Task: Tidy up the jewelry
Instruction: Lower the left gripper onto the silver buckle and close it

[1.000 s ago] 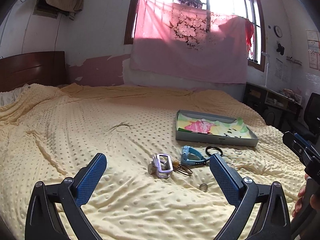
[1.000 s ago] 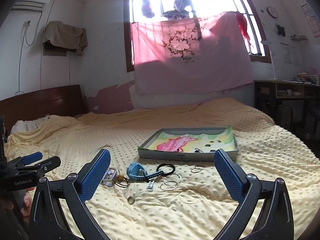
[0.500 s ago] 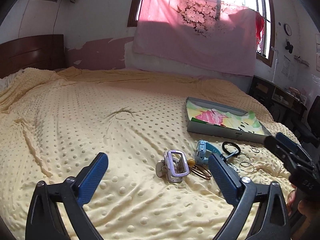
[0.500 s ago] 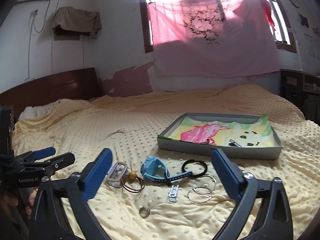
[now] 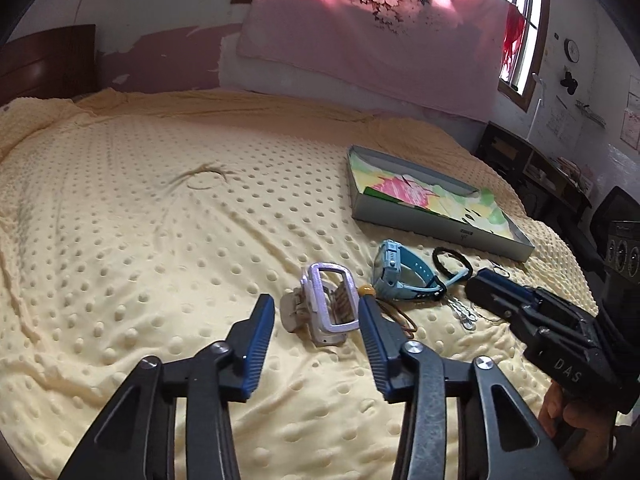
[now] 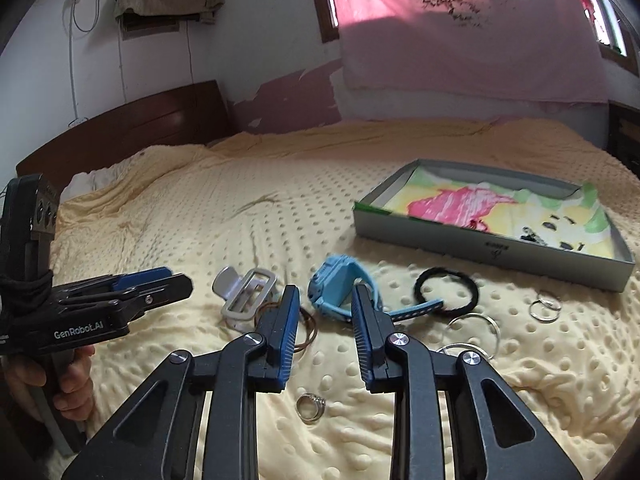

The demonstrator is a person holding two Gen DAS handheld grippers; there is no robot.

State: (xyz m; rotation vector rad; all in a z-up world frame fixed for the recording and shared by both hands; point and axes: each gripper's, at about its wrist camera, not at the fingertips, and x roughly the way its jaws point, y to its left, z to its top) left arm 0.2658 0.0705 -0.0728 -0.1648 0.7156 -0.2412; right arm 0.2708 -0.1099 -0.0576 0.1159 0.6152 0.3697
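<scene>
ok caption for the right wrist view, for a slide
Right tongs, partly closed and empty, line up on the blue watch among loose rings on the yellow bedspread, open tray beyond.

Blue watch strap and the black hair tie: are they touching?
Touching. The right wrist view shows the strap tip of the blue watch lying across the left side of the black hair tie; the left wrist view shows the same overlap.
</scene>
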